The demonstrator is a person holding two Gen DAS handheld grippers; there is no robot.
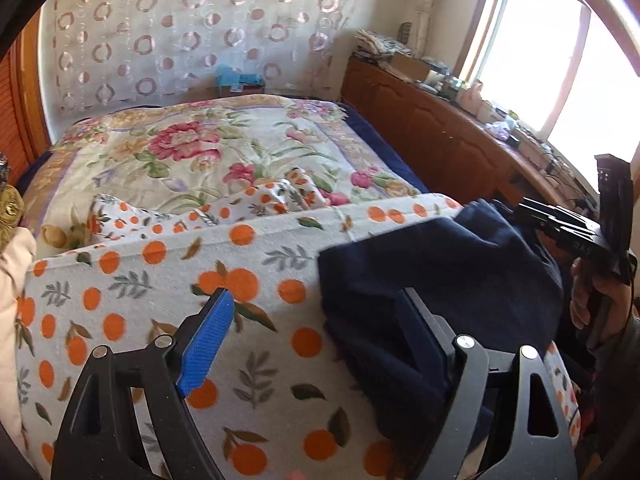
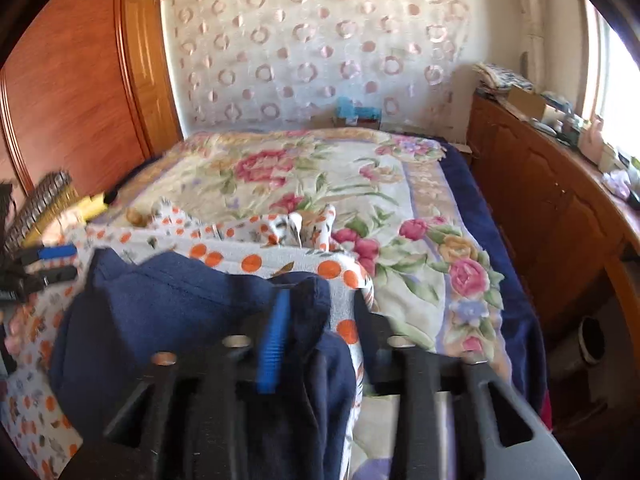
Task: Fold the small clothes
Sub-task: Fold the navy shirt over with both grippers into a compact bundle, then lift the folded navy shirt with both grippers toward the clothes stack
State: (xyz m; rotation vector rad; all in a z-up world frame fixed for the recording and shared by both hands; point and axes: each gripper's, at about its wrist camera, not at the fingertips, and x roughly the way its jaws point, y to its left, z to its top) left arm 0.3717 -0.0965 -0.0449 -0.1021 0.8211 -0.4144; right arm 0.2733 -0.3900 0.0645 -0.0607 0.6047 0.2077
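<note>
The bed (image 1: pixel 248 148), under a floral blanket (image 2: pixel 360 184), fills both views; the orange-print cloth (image 1: pixel 168 264) lies across its near end, and every place here is given from that cloth. The navy garment (image 1: pixel 432 280) sits bunched on the cloth's right part, its edge hanging off the near side. Only the left wrist view shows the bright window (image 1: pixel 552 64) and the hand (image 1: pixel 600 304) gripping the right gripper's handle, right of the cloth. Only the right wrist view shows the tall wooden wardrobe (image 2: pixel 80 80) left of the cloth and a yellow-handled hairbrush (image 2: pixel 52 204) at its left end. A long wooden cabinet (image 2: pixel 544 200) stands right of the cloth, small clutter on its top. The left gripper (image 1: pixel 320 312) has its 2 fingers spread wide, 1 over the cloth, 1 over the garment. The right gripper (image 2: pixel 320 320) also stands released, its blue-padded finger (image 2: pixel 274 344) against a garment fold, nothing clamped.
</note>
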